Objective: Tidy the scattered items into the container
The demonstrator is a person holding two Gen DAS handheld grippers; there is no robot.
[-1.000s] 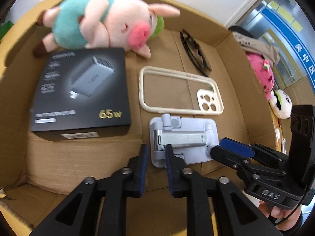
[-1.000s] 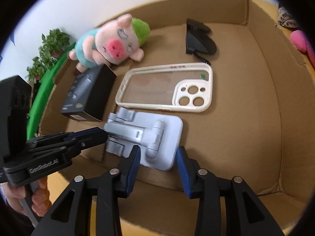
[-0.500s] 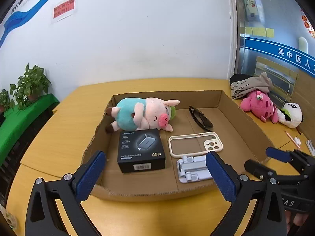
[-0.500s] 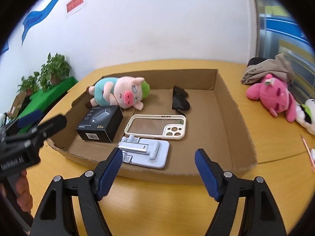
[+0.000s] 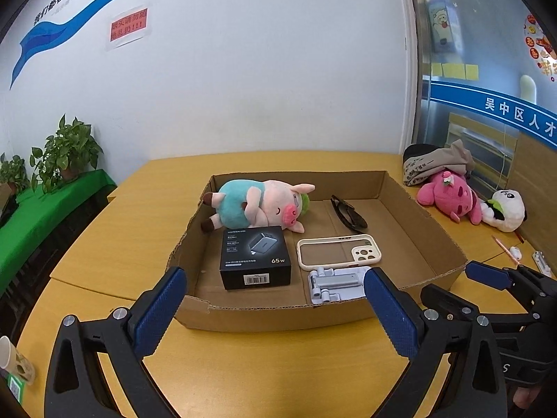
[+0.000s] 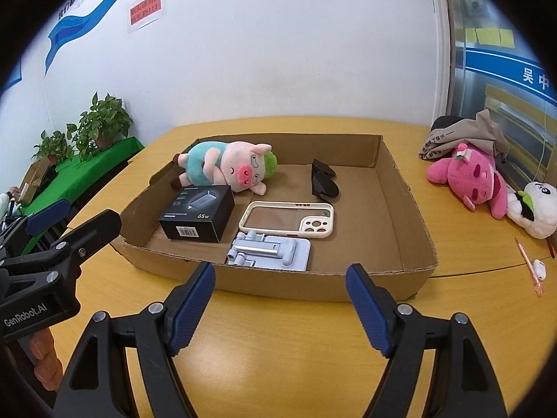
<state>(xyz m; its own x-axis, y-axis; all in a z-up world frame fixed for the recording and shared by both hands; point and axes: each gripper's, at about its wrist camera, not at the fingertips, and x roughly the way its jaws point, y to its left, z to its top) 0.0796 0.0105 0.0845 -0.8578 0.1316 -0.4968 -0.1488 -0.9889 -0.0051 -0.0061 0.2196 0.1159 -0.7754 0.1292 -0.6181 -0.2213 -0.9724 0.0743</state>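
On the far left, potted plants (image 6: 104, 122) stand on a green-covered ledge (image 6: 90, 170) by the wall, under a red notice (image 6: 145, 9) whose characters are too small to read. A paper cup (image 5: 14, 360) sits at the desk's left edge in the left wrist view.

The cardboard box (image 6: 278, 280) lies open on the yellow desk (image 6: 278, 331). Inside it, from the left: a plush pig (image 6: 226, 167) in a teal shirt lies on its side along the back wall; in front of it, touching it, a black charger box (image 6: 198, 217) carries "65w" in gold and a barcode label on its near side, and "UGREEN" shows on its lid in the left wrist view. Next comes a cream phone case (image 6: 289, 224), with a grey folding phone stand (image 6: 269, 252) just in front of it by the near wall. Black sunglasses (image 6: 323, 183) lie behind the case.

Right of the box, on the desk, a grey cloth with printed characters (image 6: 463, 139) lies over a pink plush (image 6: 470, 177), which touches a panda plush (image 6: 536, 209). A pink pen (image 6: 529, 266) and a white earbud (image 6: 539, 264) lie nearer. A blue wall band reads "吴中区人才".

The left gripper (image 5: 275, 317), marked "GenRobot.AI" in the right wrist view, hangs over the desk before the box with its jaws spread wide, nothing between them. The right gripper (image 6: 280, 310) likewise stands with jaws apart, holding and touching nothing.
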